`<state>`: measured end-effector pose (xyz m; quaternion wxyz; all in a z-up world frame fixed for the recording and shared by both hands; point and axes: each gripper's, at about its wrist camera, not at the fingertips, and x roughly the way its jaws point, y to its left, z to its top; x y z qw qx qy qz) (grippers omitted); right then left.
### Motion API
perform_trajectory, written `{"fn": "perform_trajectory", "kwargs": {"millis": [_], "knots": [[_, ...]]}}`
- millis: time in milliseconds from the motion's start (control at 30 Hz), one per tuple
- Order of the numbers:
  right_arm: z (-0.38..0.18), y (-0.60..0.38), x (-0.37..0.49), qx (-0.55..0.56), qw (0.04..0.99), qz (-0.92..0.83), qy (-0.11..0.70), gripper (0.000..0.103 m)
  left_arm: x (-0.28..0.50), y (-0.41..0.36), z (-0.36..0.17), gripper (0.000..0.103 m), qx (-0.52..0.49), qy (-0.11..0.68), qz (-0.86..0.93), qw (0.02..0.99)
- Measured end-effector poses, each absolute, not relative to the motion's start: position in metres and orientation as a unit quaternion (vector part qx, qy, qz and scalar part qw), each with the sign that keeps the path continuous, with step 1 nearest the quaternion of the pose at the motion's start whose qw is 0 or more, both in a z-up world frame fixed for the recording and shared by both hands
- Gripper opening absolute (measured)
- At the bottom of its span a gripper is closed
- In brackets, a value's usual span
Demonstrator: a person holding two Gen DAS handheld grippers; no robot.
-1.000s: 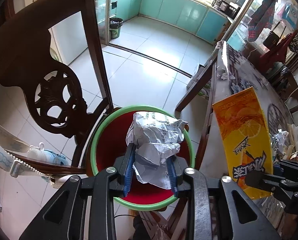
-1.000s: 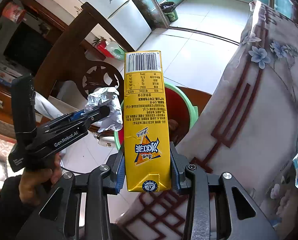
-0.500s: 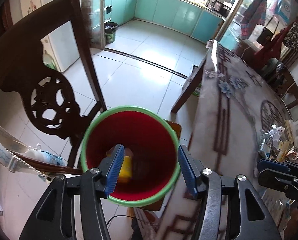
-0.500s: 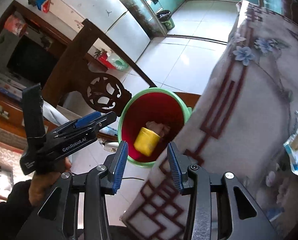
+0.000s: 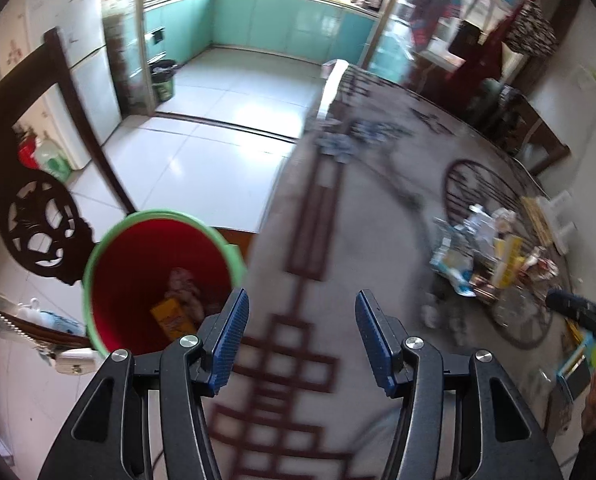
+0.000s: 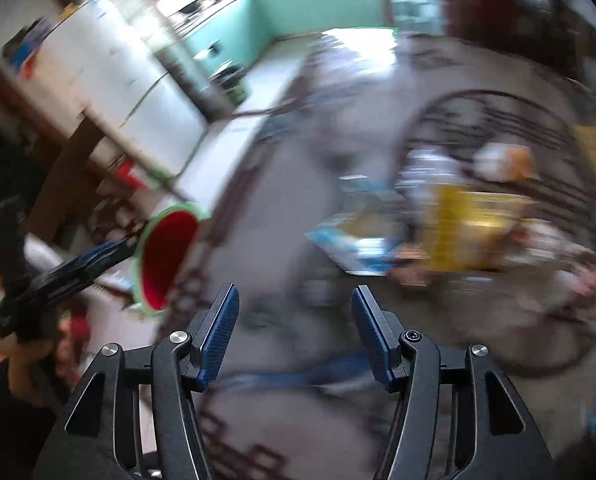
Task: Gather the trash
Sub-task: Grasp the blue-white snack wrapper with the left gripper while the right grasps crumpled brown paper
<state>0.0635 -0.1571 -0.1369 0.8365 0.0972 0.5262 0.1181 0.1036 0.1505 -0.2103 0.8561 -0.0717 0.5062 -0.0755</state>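
Sitting in the red bin at lower left is a yellow carton. More trash lies piled on the counter at right. The left gripper is spread and empty. The right gripper has just been opening, nothing between its jaws.

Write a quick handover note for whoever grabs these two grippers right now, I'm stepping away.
Left gripper: open, empty, over the tablecloth edge; its jaws have just been opening.
Right gripper: open, empty, over the table; jaws just opened too.
Red bin with green rim: beside the table, by the carved chair; the yellow carton and crumpled paper are already inside.
Left to do: the trash pile on the table, including a yellow pack and blue-white wrappers. The right view is blurred.
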Motion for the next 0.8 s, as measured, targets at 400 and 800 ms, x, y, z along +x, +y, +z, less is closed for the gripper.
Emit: {"fn": "perform_trajectory", "kwargs": {"millis": [400, 800], "knots": [[-0.165, -0.279, 0.084, 0.102, 0.838, 0.016, 0.535, 0.06, 0.086, 0.005, -0.186, 0.054, -0.03, 0.5, -0.17, 0.848], [-0.162, -0.301, 0.079, 0.128, 0.85, 0.066, 0.506, 0.035, 0.161, -0.046, -0.24, 0.054, -0.055, 0.537, -0.179, 0.822]]}}
